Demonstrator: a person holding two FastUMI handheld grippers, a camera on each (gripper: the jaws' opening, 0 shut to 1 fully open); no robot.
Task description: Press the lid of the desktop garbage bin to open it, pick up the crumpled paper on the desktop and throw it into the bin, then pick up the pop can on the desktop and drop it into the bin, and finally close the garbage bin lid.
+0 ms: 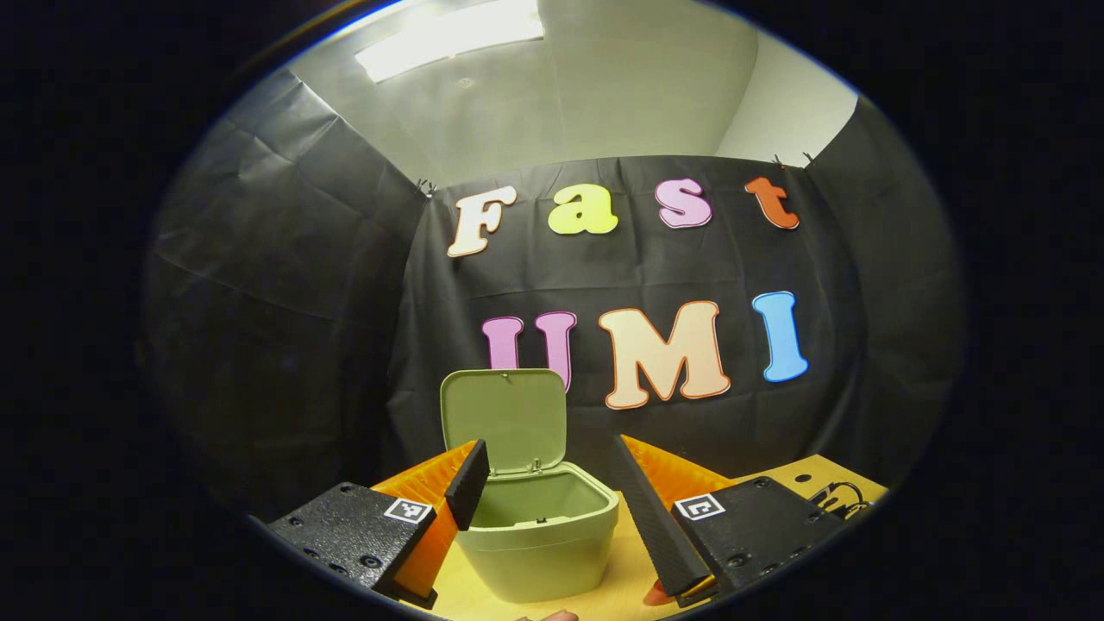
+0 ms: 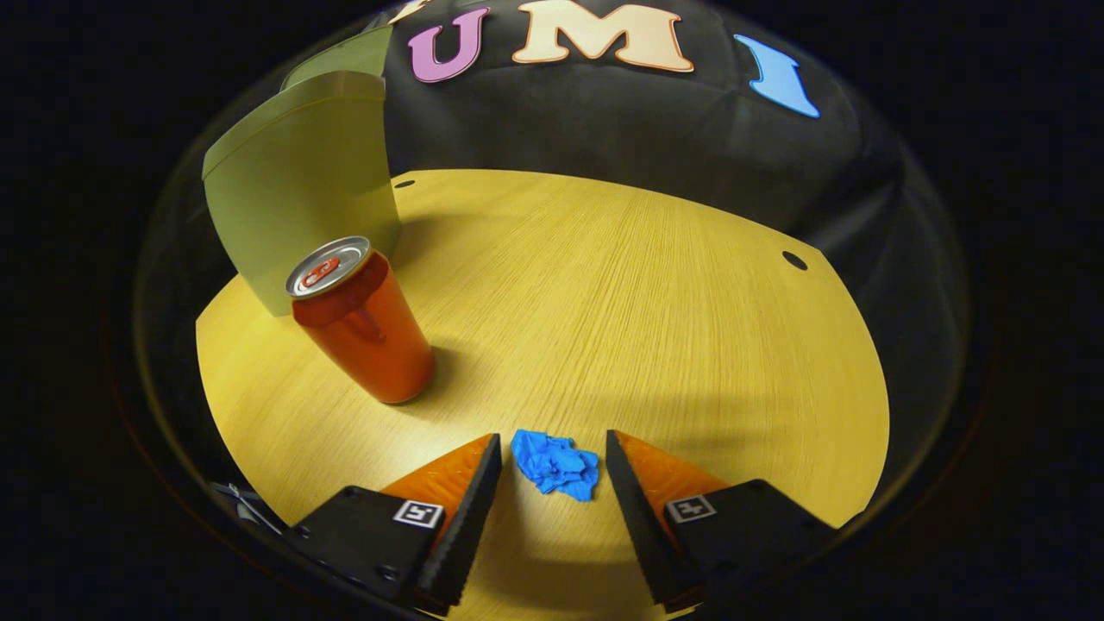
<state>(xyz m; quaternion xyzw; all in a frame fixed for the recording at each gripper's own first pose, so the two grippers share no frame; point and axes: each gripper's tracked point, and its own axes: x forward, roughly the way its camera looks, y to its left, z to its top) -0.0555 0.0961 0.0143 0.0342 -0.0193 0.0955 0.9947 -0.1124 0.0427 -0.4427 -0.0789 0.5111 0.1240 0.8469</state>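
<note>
In the left gripper view my left gripper [image 1: 552, 483] sits at the bottom of the frame with its jaws spread wide and nothing between them but air; the green garbage bin [image 1: 539, 543] stands on the wooden worktop [image 1: 630, 578] just beyond, low in the centre of the frame, framed by the two fingers. Its lid [image 1: 504, 418] is swung up and stands nearly upright behind the opening, and the inside that I can see looks bare. A dark cable [image 1: 832, 496] lies at the worktop's far right edge. In the right gripper view my right gripper [image 2: 552, 466] is also wide apart, tilted down toward the worktop [image 2: 621, 285], with the crumpled paper [image 2: 556, 464], a blue wad, lying on the wood between the two fingertips at the bottom centre; I cannot tell whether either finger touches it. The pop can [image 2: 362, 323], red with a silver top, stands upright at the left of the frame, well apart from the paper and just in front of the bin [image 2: 297, 185], whose green wall rises at the upper left.
</note>
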